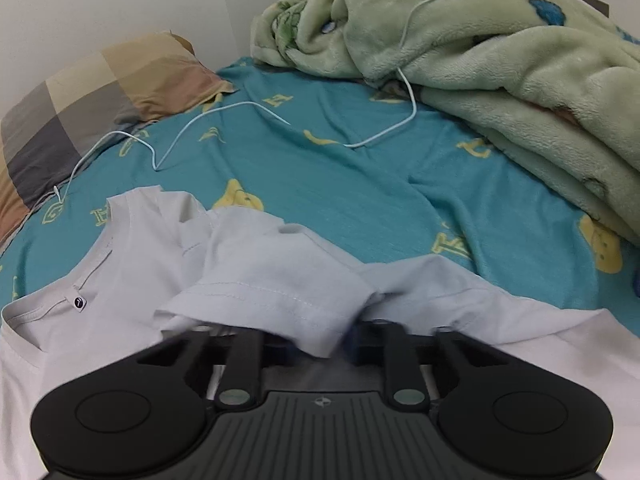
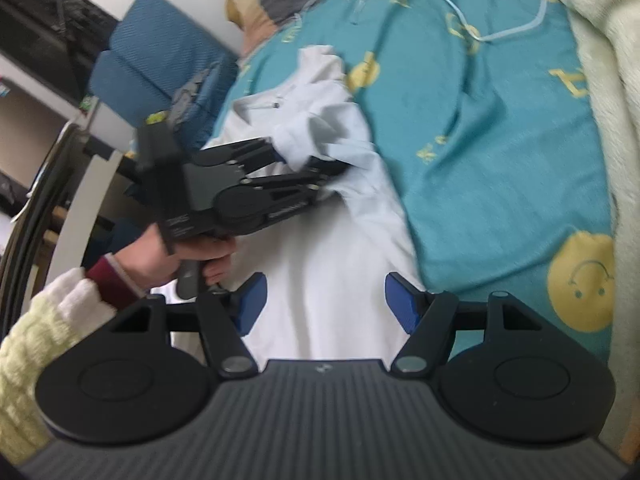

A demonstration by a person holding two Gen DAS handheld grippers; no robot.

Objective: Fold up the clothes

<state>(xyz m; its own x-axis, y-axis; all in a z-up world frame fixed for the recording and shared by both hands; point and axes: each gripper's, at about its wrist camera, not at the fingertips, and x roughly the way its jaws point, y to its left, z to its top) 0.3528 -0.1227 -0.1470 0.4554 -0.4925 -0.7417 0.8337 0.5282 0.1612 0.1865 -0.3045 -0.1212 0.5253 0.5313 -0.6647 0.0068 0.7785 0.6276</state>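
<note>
At the far left of the right wrist view, your left hand [image 2: 192, 256], in a cream knit sleeve [image 2: 36, 344] with a maroon cuff, grips the black left hand-held gripper [image 2: 320, 172]. Its jaws are pinched together on a bunched fold of the pale white cotton T-shirt [image 2: 332, 280], which lies down the middle of the frame on the teal bed sheet with yellow smiley prints [image 2: 500, 140]. At the lower centre, your right hand-held gripper [image 2: 324, 304] stands wide apart over the shirt, its blue pads [image 2: 400, 300] holding nothing. A thin white cable [image 2: 512, 32] loops at the upper right.
</note>
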